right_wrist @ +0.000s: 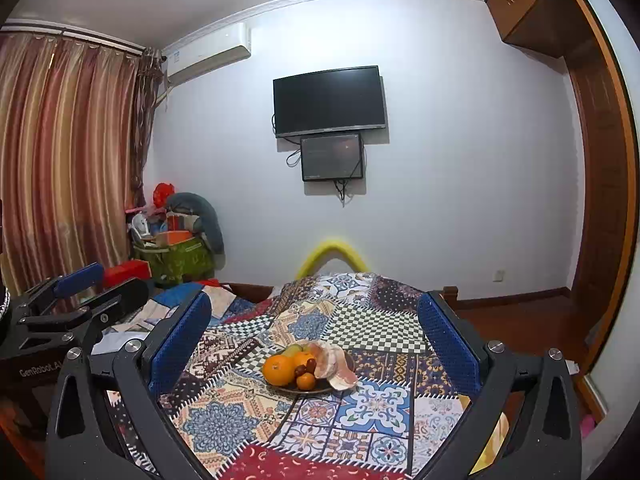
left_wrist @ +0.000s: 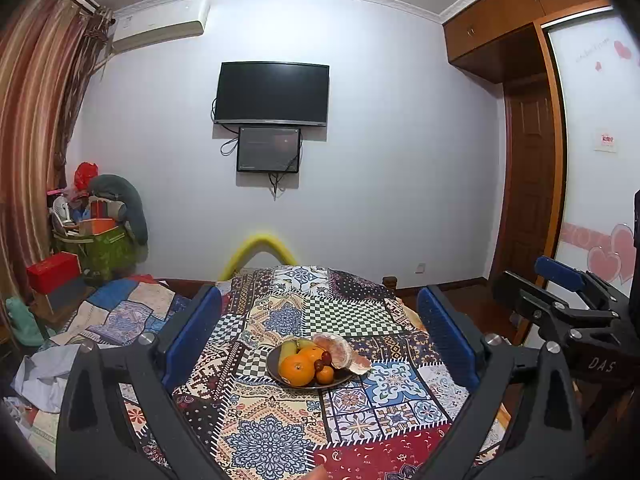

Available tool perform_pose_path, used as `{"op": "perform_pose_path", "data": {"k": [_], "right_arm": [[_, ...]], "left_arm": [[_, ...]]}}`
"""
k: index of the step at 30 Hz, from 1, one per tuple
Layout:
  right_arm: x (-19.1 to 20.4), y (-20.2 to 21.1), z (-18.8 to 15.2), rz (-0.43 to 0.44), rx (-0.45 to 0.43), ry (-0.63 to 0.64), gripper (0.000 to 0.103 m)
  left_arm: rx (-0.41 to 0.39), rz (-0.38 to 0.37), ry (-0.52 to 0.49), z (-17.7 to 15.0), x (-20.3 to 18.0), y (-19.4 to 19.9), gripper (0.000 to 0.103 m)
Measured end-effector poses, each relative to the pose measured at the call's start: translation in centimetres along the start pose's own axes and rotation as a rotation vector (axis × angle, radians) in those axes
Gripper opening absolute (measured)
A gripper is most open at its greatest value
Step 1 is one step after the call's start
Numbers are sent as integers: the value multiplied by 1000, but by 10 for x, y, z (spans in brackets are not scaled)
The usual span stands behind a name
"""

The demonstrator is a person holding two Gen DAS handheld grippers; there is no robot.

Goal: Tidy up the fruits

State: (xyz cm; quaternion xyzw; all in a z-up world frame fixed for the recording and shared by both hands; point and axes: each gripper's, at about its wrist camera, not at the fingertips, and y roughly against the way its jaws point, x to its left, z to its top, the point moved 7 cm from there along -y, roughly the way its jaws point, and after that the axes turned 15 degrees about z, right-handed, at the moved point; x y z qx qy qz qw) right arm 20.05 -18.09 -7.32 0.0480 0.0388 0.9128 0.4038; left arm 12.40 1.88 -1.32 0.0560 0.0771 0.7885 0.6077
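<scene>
A dark round plate [left_wrist: 276, 376] [right_wrist: 280, 389] sits on the patchwork tablecloth [left_wrist: 272, 432] [right_wrist: 224, 424]. It holds a large orange [left_wrist: 297, 369] [right_wrist: 278, 369], smaller oranges [left_wrist: 325, 374] [right_wrist: 306, 381], a green-yellow fruit [left_wrist: 287, 349] [right_wrist: 294, 349], dark red grapes [left_wrist: 322, 360] [right_wrist: 304, 367] and a peeled pomelo [left_wrist: 338, 354] [right_wrist: 334, 364]. My left gripper [left_wrist: 320, 336] is open and empty, held back from the plate. My right gripper [right_wrist: 316, 340] is open and empty, also short of the plate. Each gripper shows in the other's view [left_wrist: 568, 300] [right_wrist: 72, 300].
A patchwork bed cover [left_wrist: 120, 308] and loose cloths lie left of the table. Boxes and bags [left_wrist: 92, 232] are stacked by the curtain [left_wrist: 32, 140]. A TV [left_wrist: 272, 94] hangs on the far wall. A wooden wardrobe [left_wrist: 532, 184] stands at right.
</scene>
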Motion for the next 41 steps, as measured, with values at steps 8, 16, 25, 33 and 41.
{"op": "perform_pose_path", "data": {"k": [8,16,25,33,41], "right_arm": [[-1,-1,1,-2,-2,-3,103],[0,0,1,-5,-4,-1,103],[-1,-1,1,-5,-6,-1,103],[-2,1,2,-7,-8,0,103],[-2,-1,1,-8,-4,-1,103]], "left_arm": [[1,0,0,0,0,0,99],[3,-2,-1,-1,-1,0,99],[5,-13,-10,-2,-5,-1,99],[6,-11,-13,-3,-6,-1,99],[5,-15,-14,-3,-7,-1,99]]}}
